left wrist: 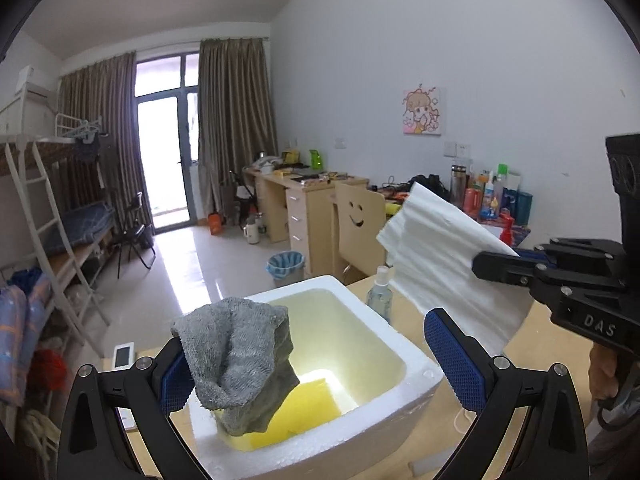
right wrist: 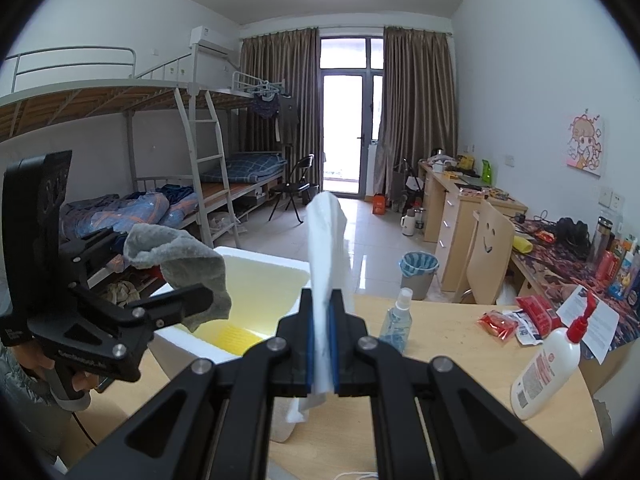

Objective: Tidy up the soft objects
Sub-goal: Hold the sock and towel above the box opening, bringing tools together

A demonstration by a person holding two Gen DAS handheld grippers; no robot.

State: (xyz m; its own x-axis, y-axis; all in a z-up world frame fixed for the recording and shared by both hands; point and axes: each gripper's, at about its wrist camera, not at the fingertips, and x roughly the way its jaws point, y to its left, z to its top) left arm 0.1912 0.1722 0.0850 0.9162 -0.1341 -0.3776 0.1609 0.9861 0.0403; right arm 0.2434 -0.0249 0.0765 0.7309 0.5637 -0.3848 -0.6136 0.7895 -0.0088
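A white foam box (left wrist: 416, 392) stands on the wooden table with a yellow sponge (left wrist: 296, 412) on its floor. My left gripper (left wrist: 320, 364) is open above the box. A grey towel (left wrist: 236, 360) hangs from its left finger pad and droops into the box. In the right wrist view the towel (right wrist: 176, 264) drapes over the left gripper (right wrist: 160, 300) above the box (right wrist: 264, 272). My right gripper (right wrist: 322, 340) is shut on a white foam sheet (right wrist: 326, 248), held upright right of the box. The sheet (left wrist: 440, 256) also shows in the left wrist view.
A small spray bottle (right wrist: 396, 320) stands beside the box. A white lotion bottle with a red pump (right wrist: 548, 364) and red packets (right wrist: 500, 324) lie on the table's right side. A smiley-face chair (right wrist: 490, 252), a bin (right wrist: 418, 272), desks and bunk beds stand beyond.
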